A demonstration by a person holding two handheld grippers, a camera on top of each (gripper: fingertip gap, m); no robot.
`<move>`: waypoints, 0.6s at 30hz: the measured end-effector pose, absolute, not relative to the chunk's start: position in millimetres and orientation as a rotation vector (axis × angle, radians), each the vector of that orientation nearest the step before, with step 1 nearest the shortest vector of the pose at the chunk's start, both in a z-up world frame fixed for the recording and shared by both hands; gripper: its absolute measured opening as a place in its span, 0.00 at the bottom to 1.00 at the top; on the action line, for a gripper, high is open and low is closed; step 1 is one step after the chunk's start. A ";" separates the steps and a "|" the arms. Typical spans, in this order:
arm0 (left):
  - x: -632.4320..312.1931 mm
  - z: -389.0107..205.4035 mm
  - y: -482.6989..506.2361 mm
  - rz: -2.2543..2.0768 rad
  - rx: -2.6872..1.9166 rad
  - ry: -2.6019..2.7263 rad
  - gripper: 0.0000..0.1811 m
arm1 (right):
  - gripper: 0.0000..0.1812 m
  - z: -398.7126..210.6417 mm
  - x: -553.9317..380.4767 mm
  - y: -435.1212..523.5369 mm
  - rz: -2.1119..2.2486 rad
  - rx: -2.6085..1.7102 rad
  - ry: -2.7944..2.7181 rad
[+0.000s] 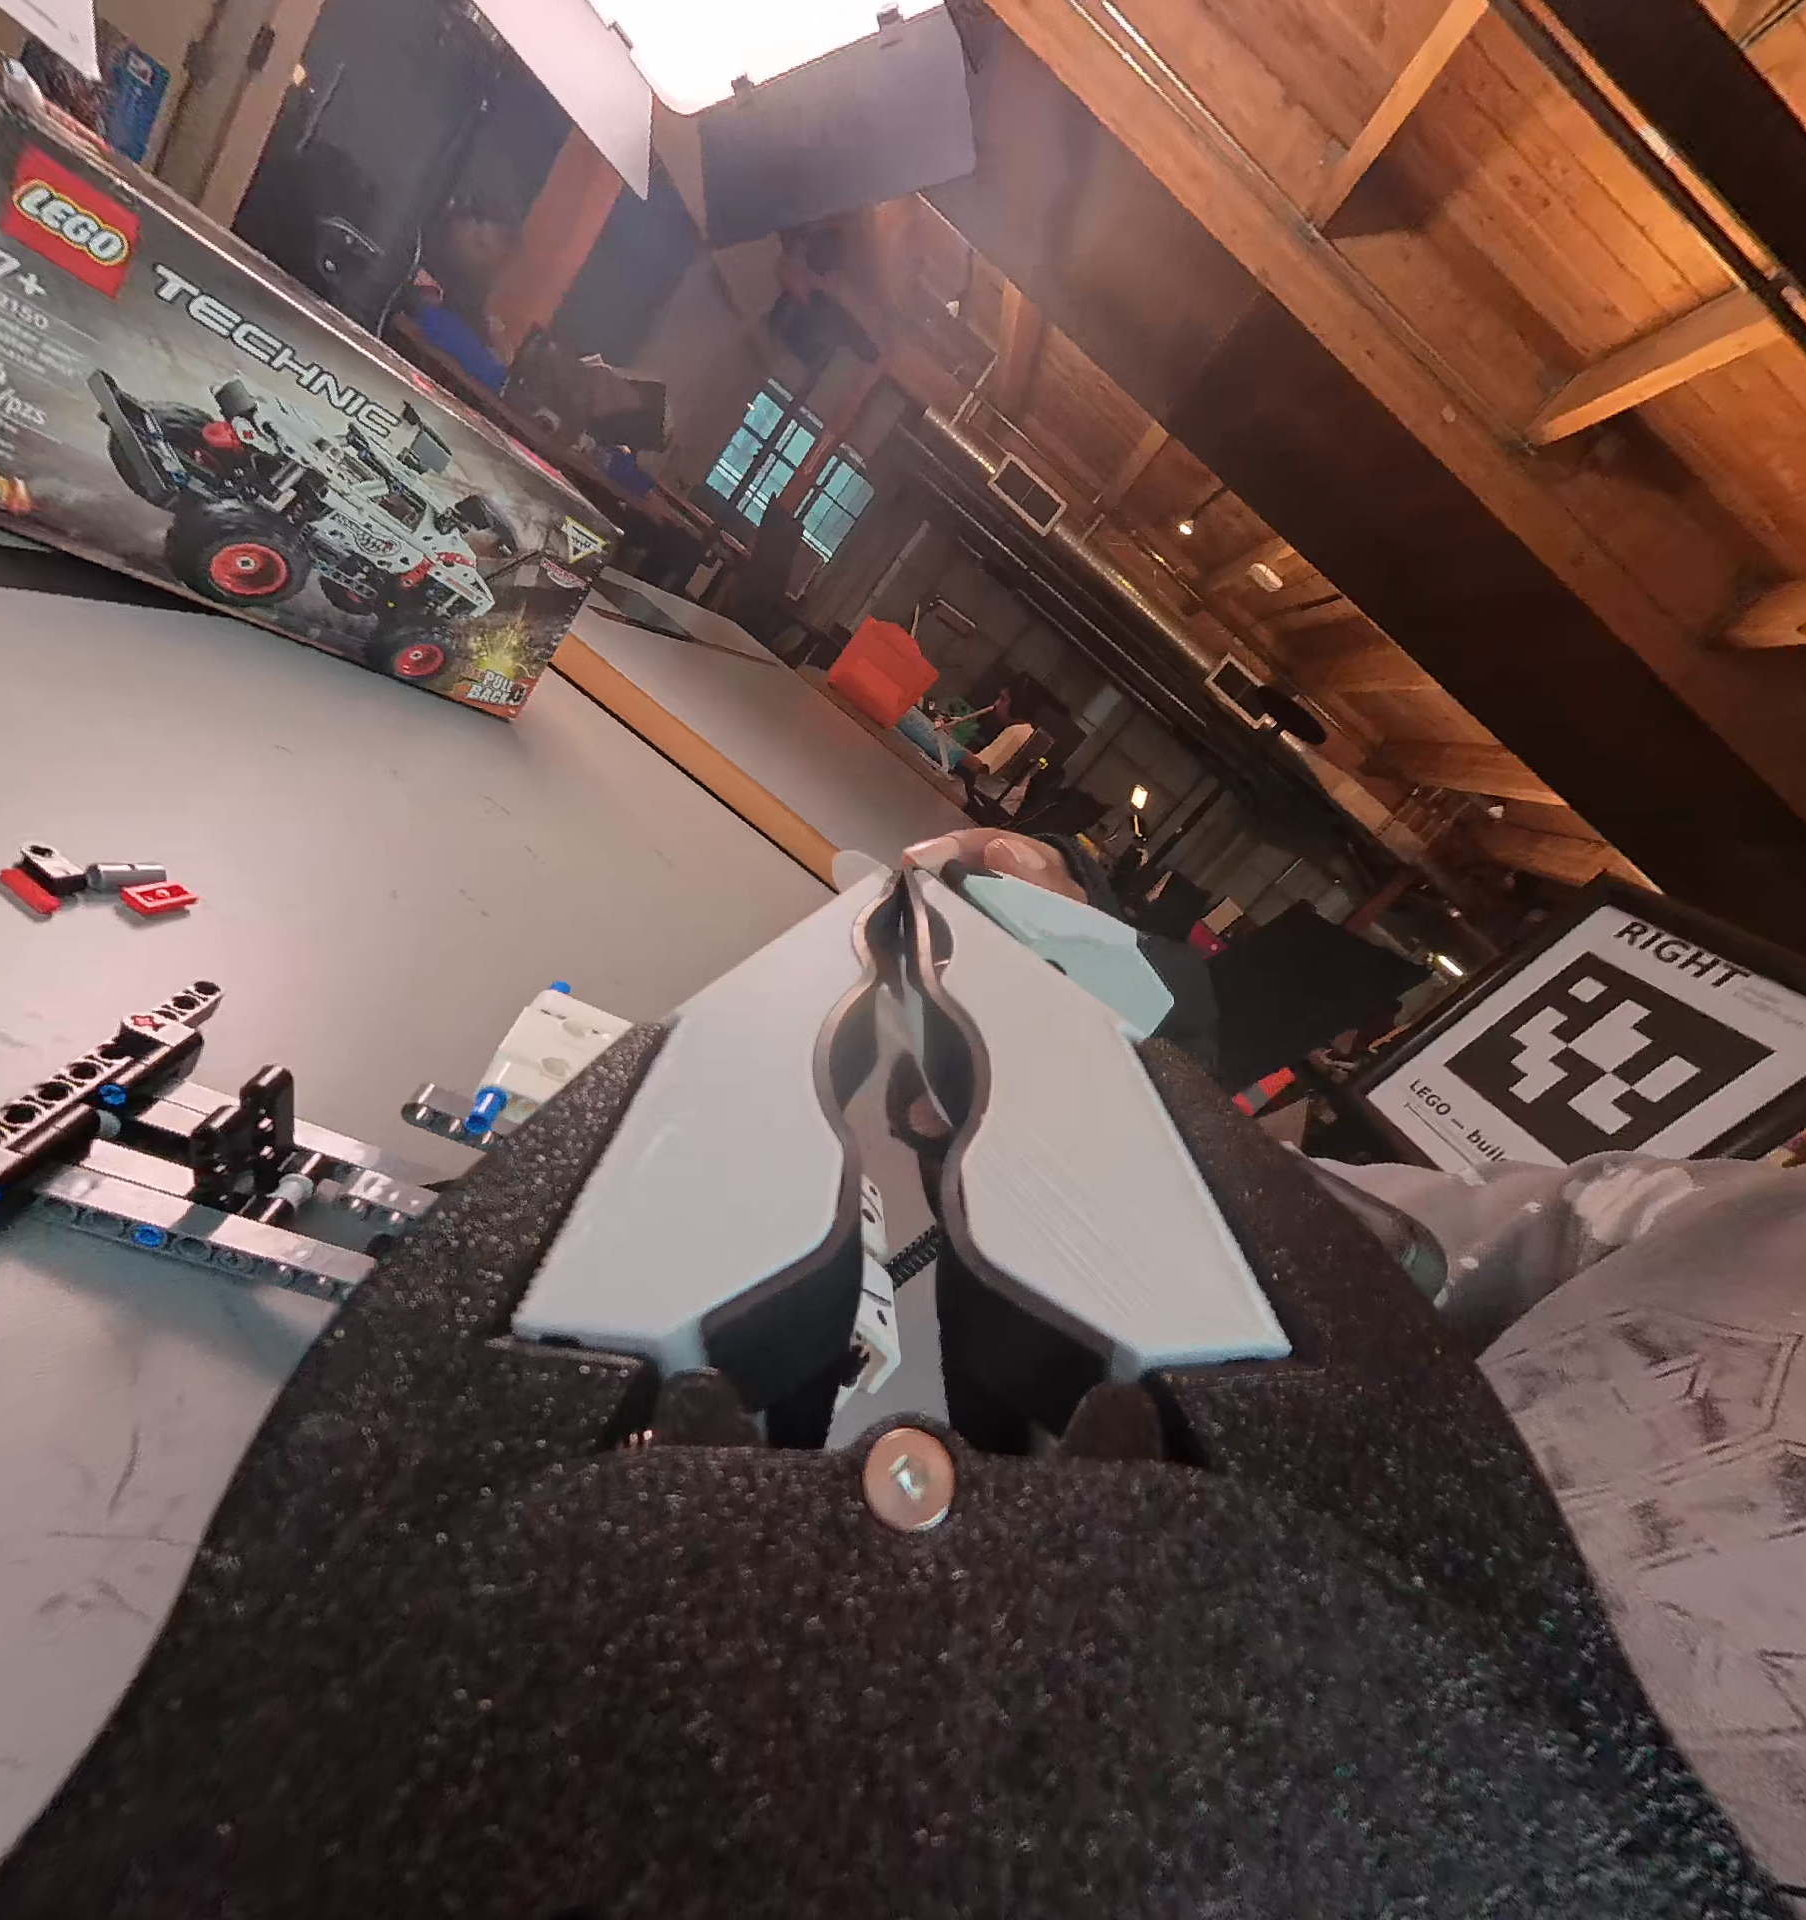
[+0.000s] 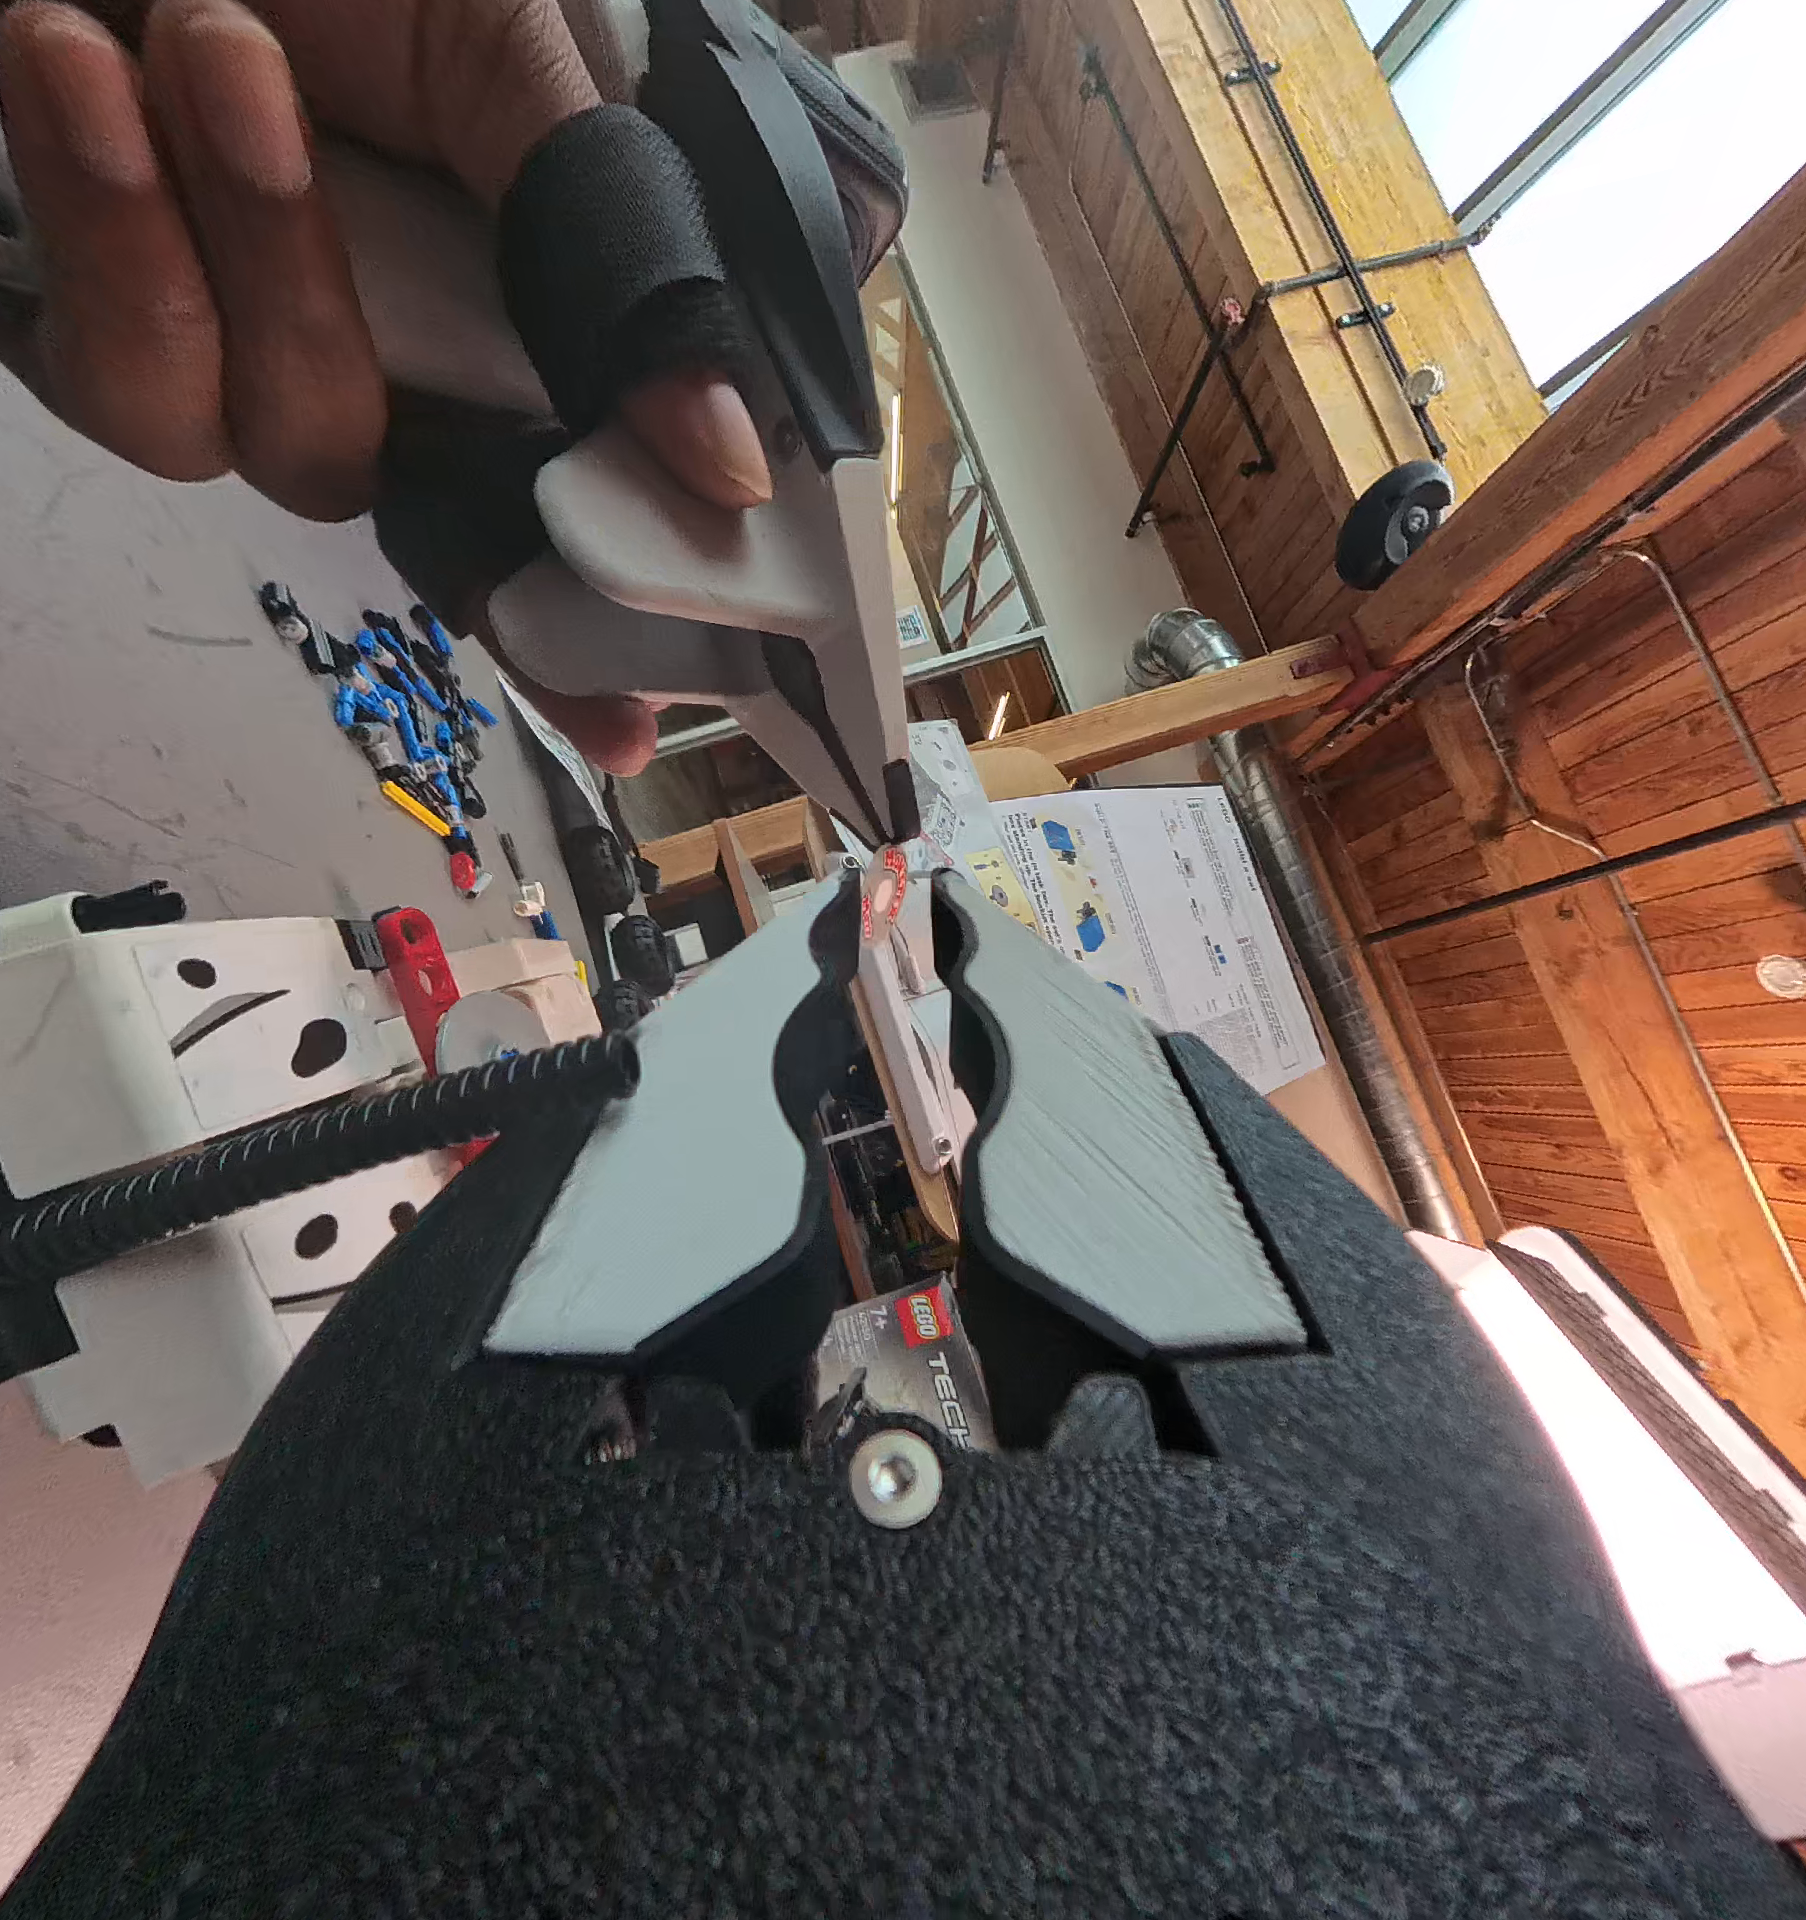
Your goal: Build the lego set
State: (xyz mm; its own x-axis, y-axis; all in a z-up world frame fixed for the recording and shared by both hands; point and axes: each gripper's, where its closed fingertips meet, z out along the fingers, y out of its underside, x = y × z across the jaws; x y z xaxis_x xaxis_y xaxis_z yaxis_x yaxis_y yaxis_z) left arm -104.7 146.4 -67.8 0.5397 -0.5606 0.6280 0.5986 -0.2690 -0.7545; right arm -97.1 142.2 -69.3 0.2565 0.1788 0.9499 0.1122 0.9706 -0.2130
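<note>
Pinching a round sticker (image 2: 886, 891), both claws' tips meet.

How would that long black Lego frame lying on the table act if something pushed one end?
The black frame lies flat on the grey table, so it would probably slide or pivot, not roll. Its beams are pinned together with blue pins, so it likely moves as one stiff piece. It looks light, and a hard shove might pop joints.

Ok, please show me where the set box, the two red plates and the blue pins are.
Set box (image 1: 255, 436): left wrist view, on its printed front.
Two red plates (image 1: 99, 891): left wrist view, on the small cluster.
Blue pins (image 2: 405, 691): right wrist view, on the pile's middle.
</note>
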 end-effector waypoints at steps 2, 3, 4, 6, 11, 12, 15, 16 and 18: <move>-107.3 -64.4 145.0 -1.071 -1.468 -0.004 0.00 | 0.08 -69.3 -95.8 140.2 0.094 -0.270 -1.326; -108.1 -63.4 144.4 -1.056 -1.470 0.009 0.00 | 0.10 -68.7 -95.0 140.4 0.124 -0.285 -1.327; -109.1 -63.0 144.3 -1.044 -1.473 0.015 0.00 | 0.10 -67.7 -94.1 141.3 0.151 -0.304 -1.326; -111.1 -63.4 144.4 -1.044 -1.478 0.011 0.00 | 0.09 -65.0 -92.4 144.7 0.155 -0.314 -1.317; -113.3 -67.0 146.7 -1.119 -1.486 -0.051 0.05 | 0.05 -65.4 -91.3 148.5 0.071 -0.269 -1.307; -111.7 -68.0 146.8 -1.146 -1.489 -0.059 0.07 | 0.04 -65.6 -91.5 149.5 0.054 -0.267 -1.303; -105.1 -72.0 147.9 -1.217 -1.498 -0.086 0.10 | 0.04 -66.3 -92.8 149.2 0.028 -0.250 -1.304; -103.2 -73.2 148.2 -1.237 -1.497 -0.096 0.10 | 0.05 -66.5 -93.3 148.7 0.017 -0.241 -1.305; -100.1 -76.1 148.8 -1.263 -1.502 -0.107 0.07 | 0.05 -67.2 -94.2 147.0 0.002 -0.226 -1.306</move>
State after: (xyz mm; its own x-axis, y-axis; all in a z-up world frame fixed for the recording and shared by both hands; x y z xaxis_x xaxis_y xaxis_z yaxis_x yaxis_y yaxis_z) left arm -100.1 148.8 -76.1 0.4244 -0.5356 0.7301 0.6507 -0.3803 -0.6573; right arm -94.2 147.0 -67.2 0.2650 0.1287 0.9556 0.1253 0.9780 -0.1665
